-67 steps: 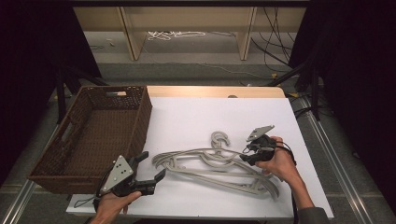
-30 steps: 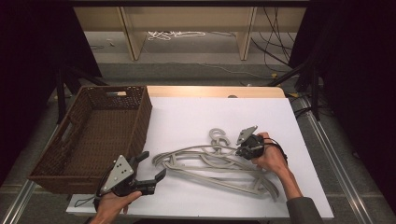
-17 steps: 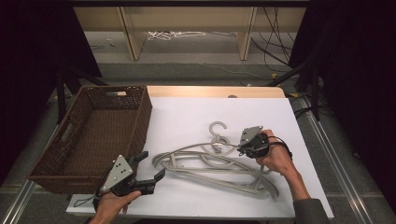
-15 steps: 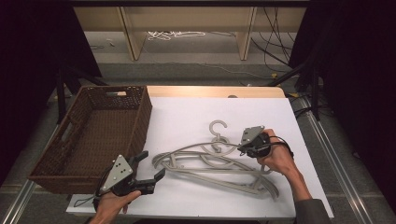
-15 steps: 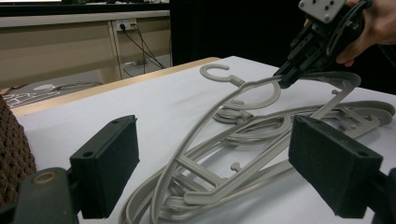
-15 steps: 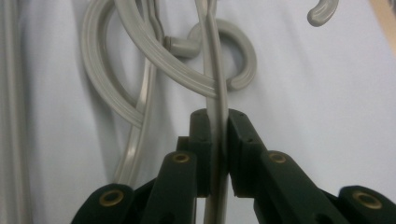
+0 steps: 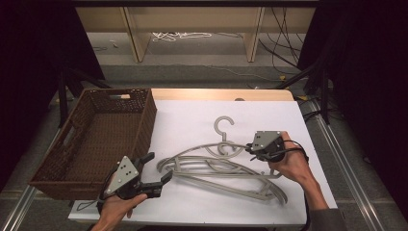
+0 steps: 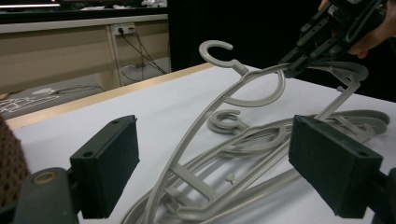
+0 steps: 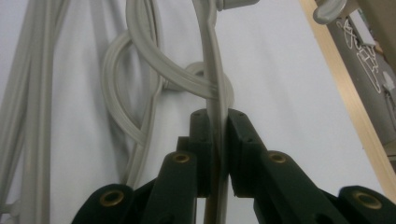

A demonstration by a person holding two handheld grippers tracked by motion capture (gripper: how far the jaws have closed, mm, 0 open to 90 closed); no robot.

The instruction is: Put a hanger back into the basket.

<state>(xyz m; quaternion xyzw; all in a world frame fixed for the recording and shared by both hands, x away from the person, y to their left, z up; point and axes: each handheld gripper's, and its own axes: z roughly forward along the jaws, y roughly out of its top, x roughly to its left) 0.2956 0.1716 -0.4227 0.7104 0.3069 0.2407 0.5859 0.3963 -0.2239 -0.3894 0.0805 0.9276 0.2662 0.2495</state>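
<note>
Since the earlier frames, the top hanger is rising, its hook now tilting clear of the pile. Near the tabletop's front left corner, the left gripper is hovering with jaws wide apart, gripping nothing. Farther in, towards the right edge, the right gripper is clamping that hanger's arm. Remaining hangers are lying mid-table. Beyond, a wicker basket is sitting along the left edge.
</note>
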